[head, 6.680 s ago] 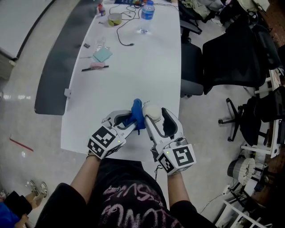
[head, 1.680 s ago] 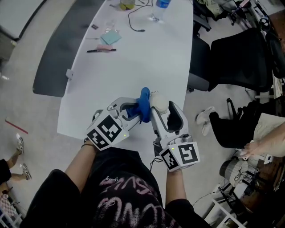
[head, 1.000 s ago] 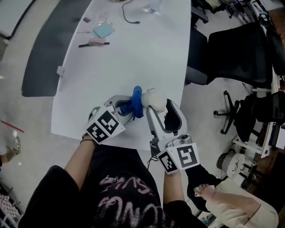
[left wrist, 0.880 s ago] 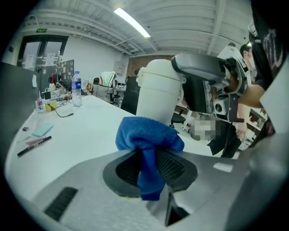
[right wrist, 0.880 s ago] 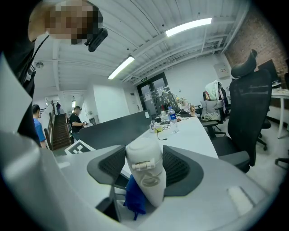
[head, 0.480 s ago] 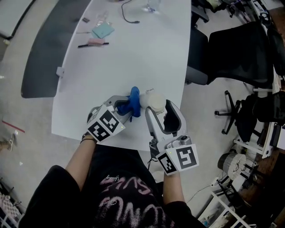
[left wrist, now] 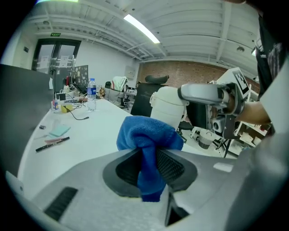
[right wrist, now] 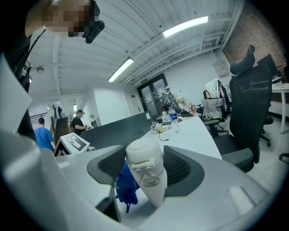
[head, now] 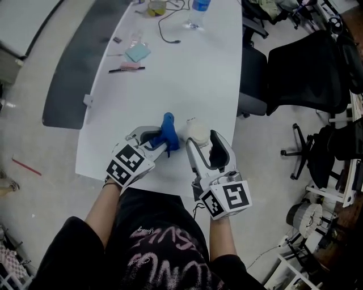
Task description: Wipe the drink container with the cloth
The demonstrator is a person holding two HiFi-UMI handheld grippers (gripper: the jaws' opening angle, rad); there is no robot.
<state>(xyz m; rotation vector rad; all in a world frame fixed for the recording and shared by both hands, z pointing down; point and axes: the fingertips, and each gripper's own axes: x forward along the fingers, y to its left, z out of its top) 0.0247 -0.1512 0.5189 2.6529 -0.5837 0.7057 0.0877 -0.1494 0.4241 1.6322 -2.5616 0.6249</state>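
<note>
White tabletop [head: 193,79] runs through an office, with black chairs [head: 306,68] along its right edge and a water bottle [head: 198,7] at the far end. Near the front edge, the left gripper [left wrist: 149,164] clamps the blue cloth [left wrist: 146,135], just beside the white drink container [right wrist: 143,155] pinched in the right gripper [right wrist: 144,168].

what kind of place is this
Probably an open-plan office or workshop: a long white table, black wheeled office chairs beside it, and fluorescent strip lights under an exposed ceiling.
</note>
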